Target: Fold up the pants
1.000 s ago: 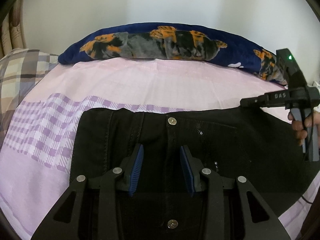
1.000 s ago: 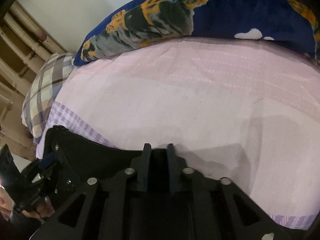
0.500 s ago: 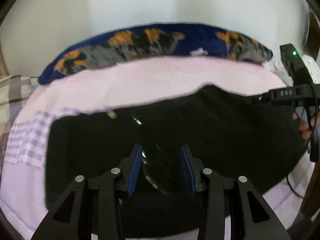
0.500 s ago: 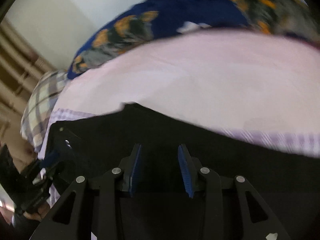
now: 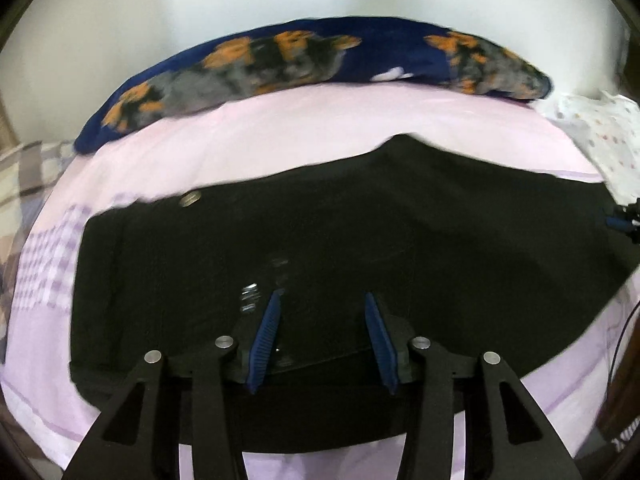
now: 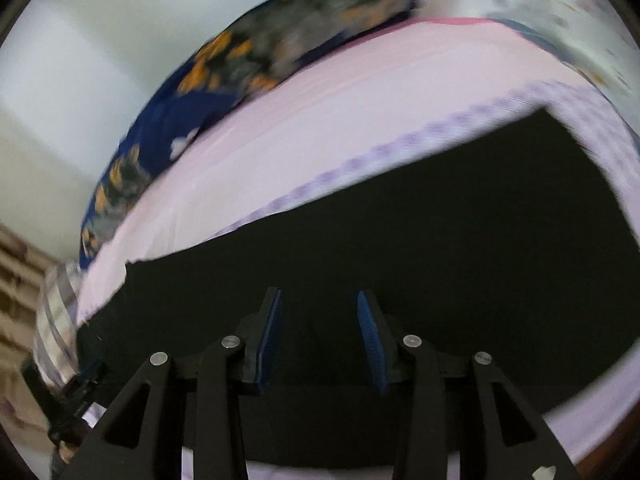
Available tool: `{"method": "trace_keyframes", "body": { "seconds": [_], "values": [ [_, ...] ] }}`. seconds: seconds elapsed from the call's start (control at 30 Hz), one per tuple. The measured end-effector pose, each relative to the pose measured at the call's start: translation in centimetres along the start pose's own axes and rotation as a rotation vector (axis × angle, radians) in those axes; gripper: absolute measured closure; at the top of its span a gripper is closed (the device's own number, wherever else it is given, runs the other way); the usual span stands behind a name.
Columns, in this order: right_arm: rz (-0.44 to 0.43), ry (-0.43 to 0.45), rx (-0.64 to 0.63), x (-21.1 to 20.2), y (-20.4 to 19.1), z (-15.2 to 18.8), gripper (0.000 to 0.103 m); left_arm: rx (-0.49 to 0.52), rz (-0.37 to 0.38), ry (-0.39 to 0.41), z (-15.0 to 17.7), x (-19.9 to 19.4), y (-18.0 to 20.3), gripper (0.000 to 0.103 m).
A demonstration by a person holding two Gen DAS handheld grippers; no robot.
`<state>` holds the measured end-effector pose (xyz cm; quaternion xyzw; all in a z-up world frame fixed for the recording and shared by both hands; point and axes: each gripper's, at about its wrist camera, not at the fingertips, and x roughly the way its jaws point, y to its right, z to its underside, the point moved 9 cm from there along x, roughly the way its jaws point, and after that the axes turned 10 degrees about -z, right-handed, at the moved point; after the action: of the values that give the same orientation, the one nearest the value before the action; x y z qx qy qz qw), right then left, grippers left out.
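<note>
One black pants (image 5: pixel 360 240), one navy pillow (image 5: pixel 320 60), two grippers (image 5: pixel 322 312).

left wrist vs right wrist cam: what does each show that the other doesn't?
Left wrist only: a metal button at the pants' far edge and its own left gripper, jaws apart.

Right wrist only: brown slats at far left and its own right gripper, jaws apart.

Both: black pants on the pink sheet, and the blue patterned pillow.

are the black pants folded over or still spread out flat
Folded over lengthwise: the black pants lie as one long band on the pink sheet, the waist button now on the far edge. Further layers cannot be told.
</note>
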<state>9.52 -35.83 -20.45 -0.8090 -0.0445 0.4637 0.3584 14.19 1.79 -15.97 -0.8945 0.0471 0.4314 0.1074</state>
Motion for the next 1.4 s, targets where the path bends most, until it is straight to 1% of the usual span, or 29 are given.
{"method": "trace_keyframes", "body": {
  "seconds": [0.17,0.27,0.33,0.4,0.47,0.53,0.63,0.7,0.77,0.87,0.93,0.97,1.0,1.13,1.27,1.4],
  "values": [
    [0.033,0.122,0.179,-7.5,6.6,1.7,0.063,0.124,0.114,0.036,-1.6,-1.7,6.5,0.053],
    [0.056,0.169,0.275,-10.8,10.0,2.7,0.063,0.203,0.188,0.044,-1.8,-2.3,10.8,0.052],
    [0.068,0.204,0.327,-12.3,12.0,3.1,0.063,0.250,0.236,0.036,-1.7,-2.6,13.4,0.051],
    [0.059,0.225,0.367,-13.0,13.1,3.3,0.063,0.297,0.272,0.029,-1.5,-2.8,15.7,0.051],
    [0.044,0.241,0.406,-13.3,14.2,3.3,0.062,0.322,0.293,0.022,-1.2,-2.9,17.2,0.051],
    [0.046,0.252,0.426,-13.3,15.1,3.2,0.062,0.344,0.313,0.003,-0.8,-2.9,18.6,0.051],
    [0.025,0.262,0.451,-12.9,16.2,2.6,0.062,0.373,0.331,-0.024,0.3,-3.2,20.2,0.051],
    [0.007,0.277,0.453,-12.8,16.3,2.2,0.062,0.392,0.336,-0.034,0.8,-3.1,20.7,0.051],
    [0.009,0.291,0.446,-12.6,16.5,1.6,0.062,0.413,0.336,-0.048,1.4,-3.0,21.1,0.051],
    [-0.001,0.313,0.445,-12.4,16.6,0.8,0.063,0.416,0.335,-0.067,1.9,-2.7,21.2,0.051],
    [0.006,0.313,0.430,-12.0,16.6,0.5,0.076,0.401,0.345,-0.083,2.0,-2.3,21.1,0.051],
    [0.011,0.304,0.431,-11.7,16.6,0.4,0.088,0.393,0.348,-0.089,1.9,-2.0,21.0,0.051],
    [0.018,0.300,0.429,-11.5,16.7,0.4,0.092,0.384,0.350,-0.093,1.9,-1.8,20.9,0.051],
    [-0.016,0.304,0.430,-11.6,15.9,-0.3,0.094,0.340,0.328,-0.090,1.2,-1.5,20.0,0.051],
    [-0.112,0.305,0.418,-11.7,12.9,-1.7,0.095,0.258,0.335,-0.083,0.5,-1.7,18.1,0.051],
    [-0.214,0.271,0.346,-10.4,7.1,-3.2,0.095,0.170,0.314,-0.062,-0.4,-2.0,15.2,0.051]
  ]
}}
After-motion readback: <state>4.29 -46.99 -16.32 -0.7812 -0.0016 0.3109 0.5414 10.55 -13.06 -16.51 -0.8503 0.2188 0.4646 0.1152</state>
